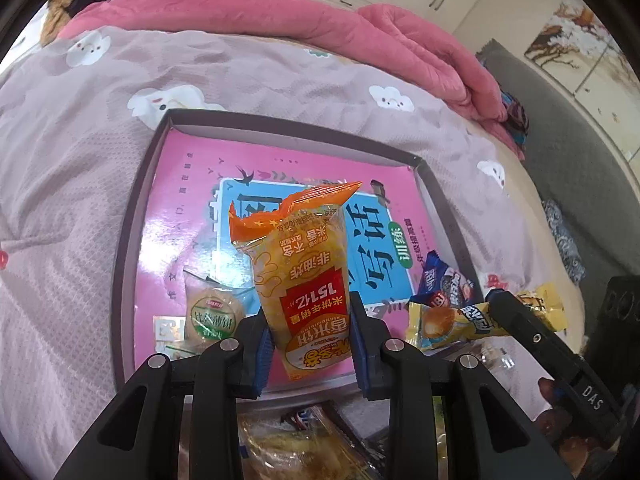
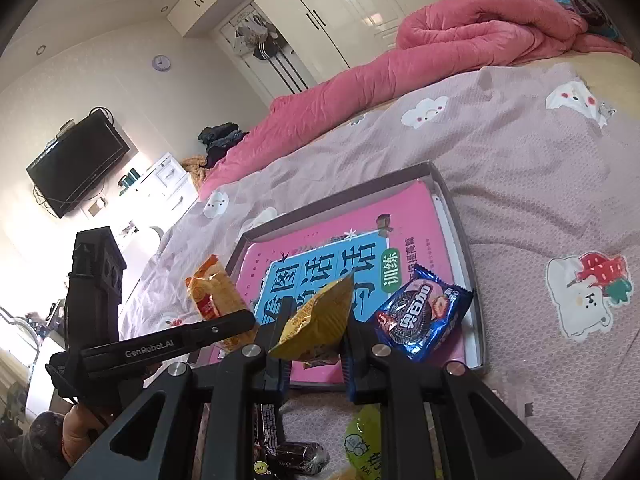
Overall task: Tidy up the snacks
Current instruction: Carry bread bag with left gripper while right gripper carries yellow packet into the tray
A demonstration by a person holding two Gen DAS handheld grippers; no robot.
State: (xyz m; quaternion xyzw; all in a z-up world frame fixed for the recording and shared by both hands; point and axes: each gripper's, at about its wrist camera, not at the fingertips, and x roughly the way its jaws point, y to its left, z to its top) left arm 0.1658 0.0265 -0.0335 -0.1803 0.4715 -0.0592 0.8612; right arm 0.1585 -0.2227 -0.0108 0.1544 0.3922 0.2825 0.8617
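A shallow grey box (image 1: 132,216) with a pink book inside lies on the bed. My left gripper (image 1: 310,320) is shut on an orange-yellow rice cracker packet (image 1: 300,264), held upright over the box's near edge. A round green-labelled cake packet (image 1: 210,314) lies in the box to its left. My right gripper (image 2: 314,332) is shut on a yellow snack packet (image 2: 318,322) over the box (image 2: 460,216). A blue Oreo packet (image 2: 420,316) lies at the box's near right corner. The right gripper and its yellow packet (image 1: 448,322) show at the right of the left wrist view.
Loose snack packets (image 1: 288,444) lie on the mauve bedspread (image 1: 60,200) below the grippers, among them a green one (image 2: 362,440) and dark ones (image 2: 296,454). A rolled pink quilt (image 2: 460,36) lies at the far side of the bed.
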